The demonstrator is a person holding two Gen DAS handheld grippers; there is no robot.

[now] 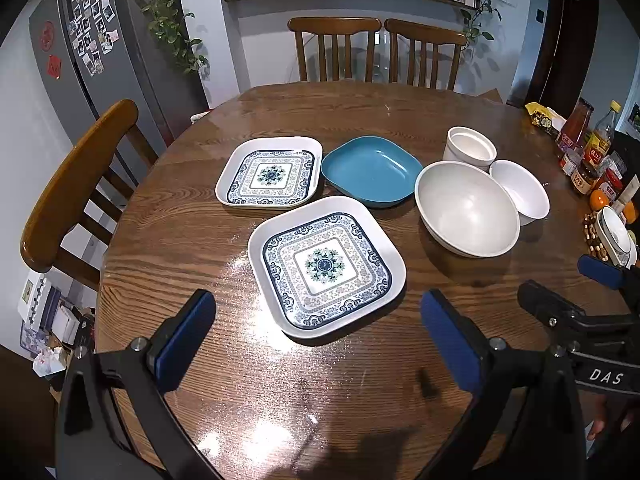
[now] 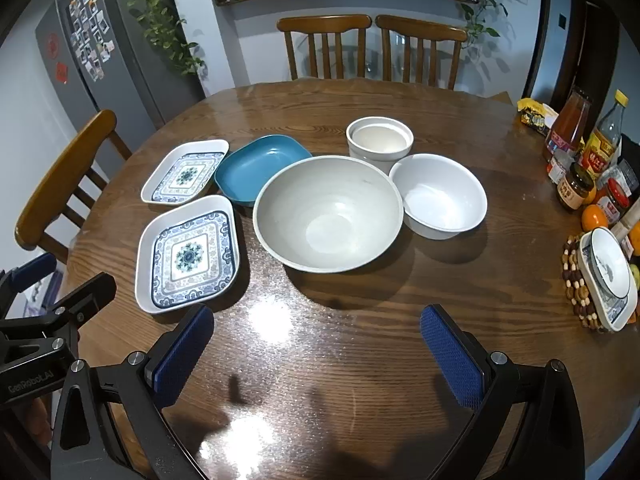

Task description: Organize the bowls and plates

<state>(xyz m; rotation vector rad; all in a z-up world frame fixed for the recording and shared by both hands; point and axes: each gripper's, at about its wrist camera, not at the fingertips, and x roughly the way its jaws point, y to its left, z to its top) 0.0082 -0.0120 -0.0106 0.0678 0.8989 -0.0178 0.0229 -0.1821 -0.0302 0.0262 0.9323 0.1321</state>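
On the round wooden table lie two square patterned plates, a near plate and a far plate. Beside them sit a blue square dish, a large grey-white bowl, a small white bowl and a white round pot. My left gripper is open and empty, just short of the near plate. My right gripper is open and empty, in front of the large bowl.
Bottles, jars and oranges crowd the table's right edge, with a stacked plate and bowl on a beaded mat. Wooden chairs stand at the far side and the left. A fridge is at the back left.
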